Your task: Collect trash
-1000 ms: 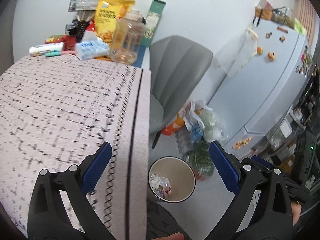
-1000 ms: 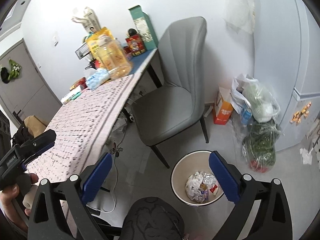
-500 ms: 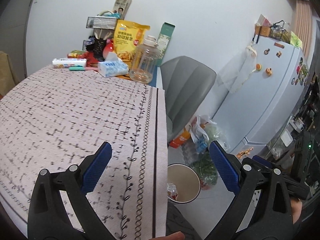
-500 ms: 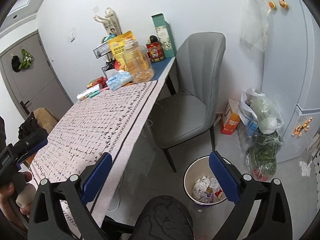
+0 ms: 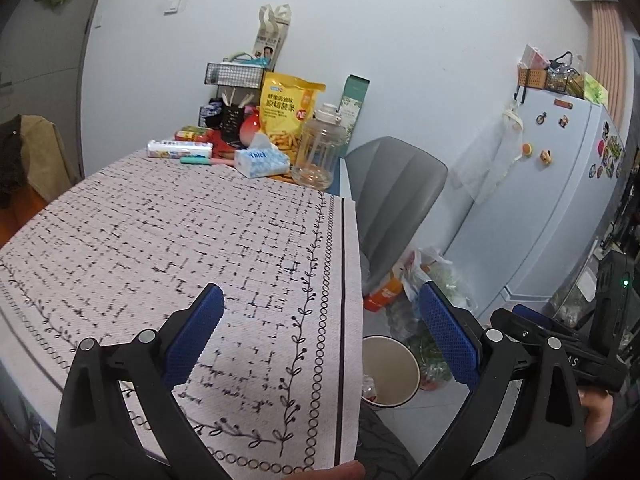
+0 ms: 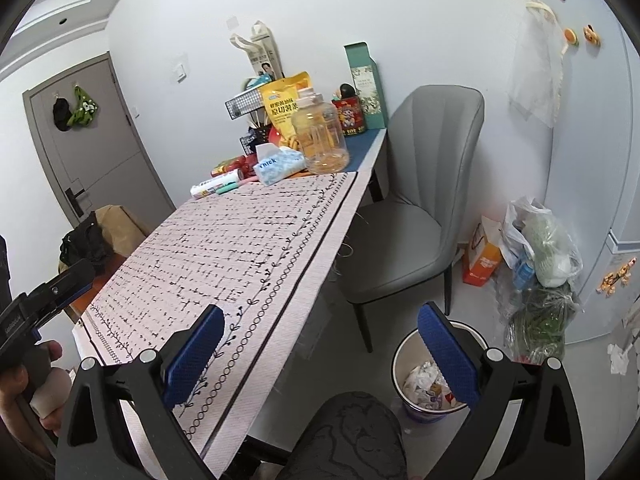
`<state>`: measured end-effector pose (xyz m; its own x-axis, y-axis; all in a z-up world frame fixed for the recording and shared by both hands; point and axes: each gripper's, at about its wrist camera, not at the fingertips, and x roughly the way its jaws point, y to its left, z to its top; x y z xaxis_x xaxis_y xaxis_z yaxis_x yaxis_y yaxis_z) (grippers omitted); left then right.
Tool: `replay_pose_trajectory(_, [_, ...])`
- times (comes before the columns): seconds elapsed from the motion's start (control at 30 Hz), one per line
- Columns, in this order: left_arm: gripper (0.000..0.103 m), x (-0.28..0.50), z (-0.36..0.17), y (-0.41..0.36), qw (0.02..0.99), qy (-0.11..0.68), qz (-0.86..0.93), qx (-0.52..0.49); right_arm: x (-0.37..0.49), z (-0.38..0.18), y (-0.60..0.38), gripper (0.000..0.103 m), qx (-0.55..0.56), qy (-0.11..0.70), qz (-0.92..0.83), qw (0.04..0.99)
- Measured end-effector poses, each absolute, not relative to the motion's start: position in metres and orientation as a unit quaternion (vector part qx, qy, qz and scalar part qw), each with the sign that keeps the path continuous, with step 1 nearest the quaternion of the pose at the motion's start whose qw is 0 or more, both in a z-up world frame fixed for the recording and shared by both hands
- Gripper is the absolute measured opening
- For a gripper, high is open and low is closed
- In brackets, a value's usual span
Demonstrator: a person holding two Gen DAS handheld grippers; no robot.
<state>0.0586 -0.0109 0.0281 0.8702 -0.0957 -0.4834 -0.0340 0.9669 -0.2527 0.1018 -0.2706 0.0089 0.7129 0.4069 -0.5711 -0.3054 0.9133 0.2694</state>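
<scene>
My left gripper (image 5: 322,336) is open and holds nothing, hovering over the near right part of the patterned tablecloth (image 5: 180,232). My right gripper (image 6: 322,360) is also open and holds nothing, above the table's right edge and the floor. A round white trash bin (image 6: 398,354) stands on the floor beside the table, below the right finger, with crumpled wrappers and paper (image 6: 422,380) inside. In the left wrist view the same bin (image 5: 394,354) shows past the cloth's edge, its contents mostly hidden. No loose trash lies on the cloth near me.
At the table's far end stand a yellow snack bag (image 5: 290,114), a clear plastic jar (image 5: 320,148) and a tissue pack (image 5: 262,162). A grey chair (image 6: 416,208) sits beside the table. Plastic bags (image 6: 540,248) lean on the fridge (image 5: 552,200). A knee (image 6: 344,436) is below.
Both grippers rose and pulled back from the bin, still open. The tabletop now fills more of both views, and the bin sits lower and smaller.
</scene>
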Motion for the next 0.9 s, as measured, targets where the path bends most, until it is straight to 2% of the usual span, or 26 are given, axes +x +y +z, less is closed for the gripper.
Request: replay_pose_trajectory(0.9, [0.097, 0.031, 0.030, 0.001, 0.960, 0.247, 0.013, -0.131, 0.082, 0.022, -0.242, 0.095, 0.040, 0.302, 0.236, 0.923])
